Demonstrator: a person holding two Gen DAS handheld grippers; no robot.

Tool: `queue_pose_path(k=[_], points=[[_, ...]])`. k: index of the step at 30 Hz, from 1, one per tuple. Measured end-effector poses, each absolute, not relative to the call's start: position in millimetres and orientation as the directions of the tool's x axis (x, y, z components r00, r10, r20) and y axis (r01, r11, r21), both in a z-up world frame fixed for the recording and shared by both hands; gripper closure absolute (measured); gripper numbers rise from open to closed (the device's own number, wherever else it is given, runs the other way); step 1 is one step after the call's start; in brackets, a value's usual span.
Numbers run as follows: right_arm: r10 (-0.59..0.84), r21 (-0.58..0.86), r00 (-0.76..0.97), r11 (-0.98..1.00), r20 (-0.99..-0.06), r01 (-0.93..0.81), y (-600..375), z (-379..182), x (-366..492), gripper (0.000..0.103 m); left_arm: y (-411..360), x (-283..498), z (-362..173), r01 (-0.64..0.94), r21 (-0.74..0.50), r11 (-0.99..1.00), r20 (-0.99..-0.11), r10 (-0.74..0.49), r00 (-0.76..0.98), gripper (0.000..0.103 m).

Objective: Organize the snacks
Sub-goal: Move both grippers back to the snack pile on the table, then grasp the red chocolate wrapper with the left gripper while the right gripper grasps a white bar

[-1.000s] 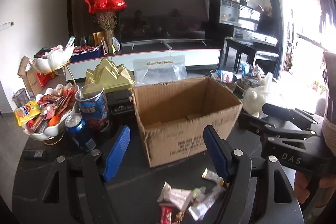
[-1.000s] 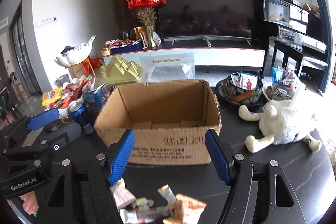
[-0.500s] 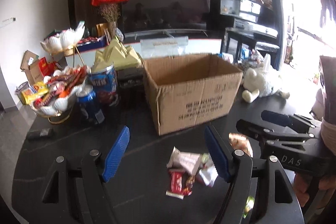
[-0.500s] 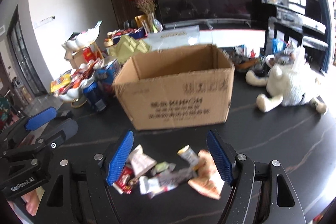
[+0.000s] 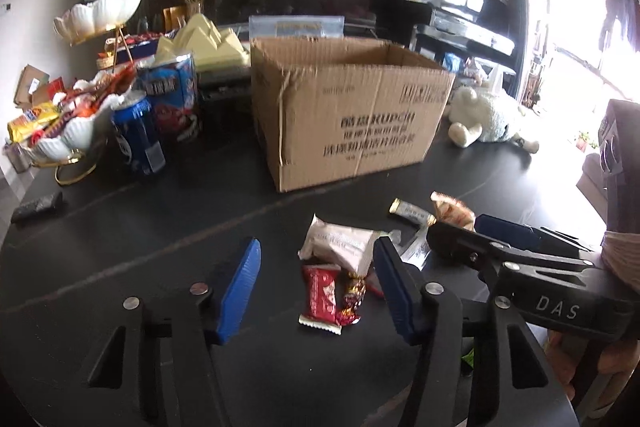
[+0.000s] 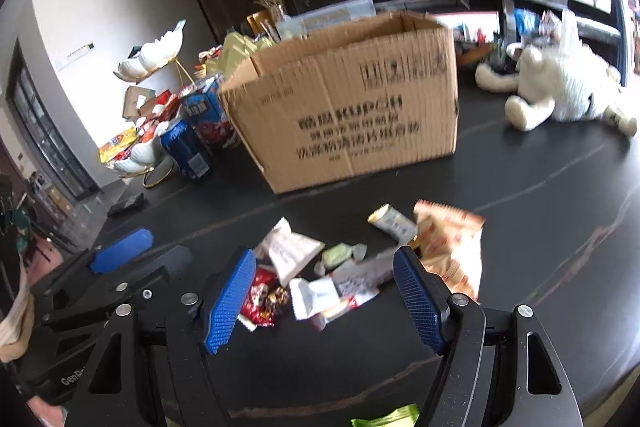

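Observation:
A pile of small snack packets lies on the black table in front of an open cardboard box [image 5: 352, 111] [image 6: 352, 107]. It holds a white packet [image 5: 340, 247] [image 6: 290, 251], a red packet [image 5: 320, 295], an orange bag [image 6: 448, 247] [image 5: 452, 213] and a gold-capped stick [image 6: 390, 223]. My left gripper [image 5: 318, 289] is open and low over the red packet. My right gripper [image 6: 324, 291] is open over the pile's middle. Both are empty.
A blue can [image 5: 138, 135], a blue snack tin [image 5: 172, 95] and a white shell dish of snacks [image 5: 68, 135] stand left of the box. A white plush toy [image 5: 484, 119] [image 6: 560, 95] lies at the right. A dark remote [image 5: 36, 207] lies at the left edge.
Both grippers have pulled back from the box and dropped lower towards the snack pile, which now lies between their open fingers. The box looks farther away.

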State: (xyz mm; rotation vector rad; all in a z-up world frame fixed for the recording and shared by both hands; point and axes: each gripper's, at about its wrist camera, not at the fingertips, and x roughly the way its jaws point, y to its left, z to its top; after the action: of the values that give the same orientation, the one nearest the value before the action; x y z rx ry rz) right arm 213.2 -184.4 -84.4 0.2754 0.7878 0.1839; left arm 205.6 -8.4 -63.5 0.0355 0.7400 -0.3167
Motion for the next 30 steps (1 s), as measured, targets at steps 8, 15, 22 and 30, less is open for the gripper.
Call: queue_pose_path(k=[8, 15, 22, 30], points=[[0.293, 0.352, 0.650, 0.935, -0.701, -0.041, -184.8, -115.8, 221.1, 0.039, -11.8, 213.7, -90.3, 0.306, -0.043, 0.951, -0.685, -0.250, 0.684, 0.060], [0.313, 0.392, 0.635, 0.920, -0.706, -0.018, -184.8, -129.4, 222.9, 0.041, -13.5, 219.4, -103.7, 0.326, -0.054, 0.944, -0.702, -0.268, 0.660, 0.068], [0.329, 0.400, 0.606, 0.916, -0.724, -0.019, -182.6, -137.8, 224.8, 0.043, -20.8, 225.0, -119.7, 0.342, -0.066, 0.937, -0.738, -0.276, 0.616, 0.071], [0.318, 0.412, 0.619, 0.911, -0.718, 0.009, -190.5, -137.7, 230.0, 0.044, -26.7, 229.7, -133.1, 0.348, -0.054, 0.936, -0.757, -0.266, 0.597, 0.076]])
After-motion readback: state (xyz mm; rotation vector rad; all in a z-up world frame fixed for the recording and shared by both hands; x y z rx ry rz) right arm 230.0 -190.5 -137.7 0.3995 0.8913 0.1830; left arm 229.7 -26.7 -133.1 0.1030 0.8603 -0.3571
